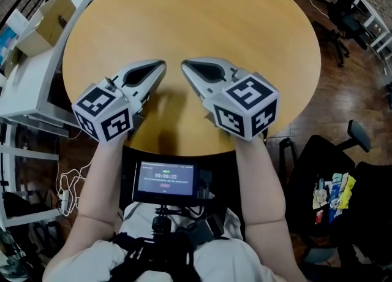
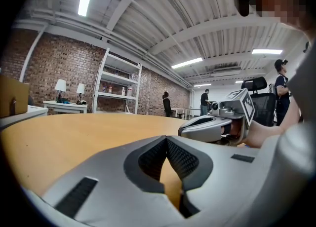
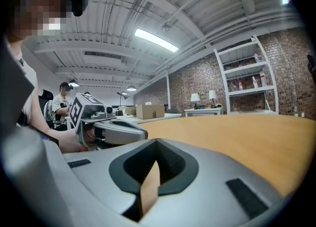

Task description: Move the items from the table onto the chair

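The round wooden table [image 1: 202, 17] carries no loose items in the head view. Several colourful packets [image 1: 332, 194] lie on the black chair [image 1: 367, 179] at the lower right. My left gripper [image 1: 160, 65] and right gripper [image 1: 185, 64] rest side by side near the table's front edge, tips pointing away from me and slightly toward each other. Both have their jaws closed tip to tip with nothing between them. In the left gripper view my left gripper [image 2: 166, 139] is shut over bare tabletop, the right gripper [image 2: 207, 127] beside it. The right gripper view shows my right gripper [image 3: 157, 142] shut too.
A cardboard box [image 1: 46, 20] sits on a white desk [image 1: 30, 91] to the left of the table. An office chair [image 1: 346, 5] stands at the far right. A small screen [image 1: 165, 179] hangs at my chest. People stand far off by white shelves [image 2: 118, 88].
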The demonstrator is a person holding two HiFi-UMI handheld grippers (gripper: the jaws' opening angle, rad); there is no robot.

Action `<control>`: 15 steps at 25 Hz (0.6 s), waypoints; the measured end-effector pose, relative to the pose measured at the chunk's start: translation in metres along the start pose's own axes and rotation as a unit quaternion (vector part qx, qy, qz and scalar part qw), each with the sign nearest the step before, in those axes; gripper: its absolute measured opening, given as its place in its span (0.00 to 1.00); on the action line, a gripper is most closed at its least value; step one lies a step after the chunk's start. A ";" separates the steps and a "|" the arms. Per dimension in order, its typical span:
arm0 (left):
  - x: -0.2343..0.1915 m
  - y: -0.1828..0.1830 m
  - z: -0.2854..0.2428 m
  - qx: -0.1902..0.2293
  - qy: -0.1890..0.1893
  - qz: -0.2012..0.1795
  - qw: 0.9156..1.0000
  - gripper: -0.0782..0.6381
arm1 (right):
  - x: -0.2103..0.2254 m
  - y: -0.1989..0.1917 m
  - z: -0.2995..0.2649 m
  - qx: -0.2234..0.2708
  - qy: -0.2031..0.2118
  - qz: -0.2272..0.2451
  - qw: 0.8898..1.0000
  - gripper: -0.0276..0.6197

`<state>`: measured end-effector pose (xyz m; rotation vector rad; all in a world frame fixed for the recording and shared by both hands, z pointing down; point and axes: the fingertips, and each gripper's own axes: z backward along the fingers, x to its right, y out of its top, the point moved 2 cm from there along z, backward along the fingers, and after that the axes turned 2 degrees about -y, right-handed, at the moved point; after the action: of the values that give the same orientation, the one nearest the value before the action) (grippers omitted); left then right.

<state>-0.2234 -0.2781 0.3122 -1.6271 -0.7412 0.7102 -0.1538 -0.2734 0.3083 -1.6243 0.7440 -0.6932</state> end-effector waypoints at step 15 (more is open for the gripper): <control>0.001 -0.001 -0.001 -0.001 0.000 0.001 1.000 0.12 | 0.001 -0.002 0.000 -0.003 0.001 -0.003 1.000 0.04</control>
<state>-0.2223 -0.2780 0.3134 -1.6288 -0.7417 0.7113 -0.1529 -0.2735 0.3099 -1.6316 0.7422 -0.6976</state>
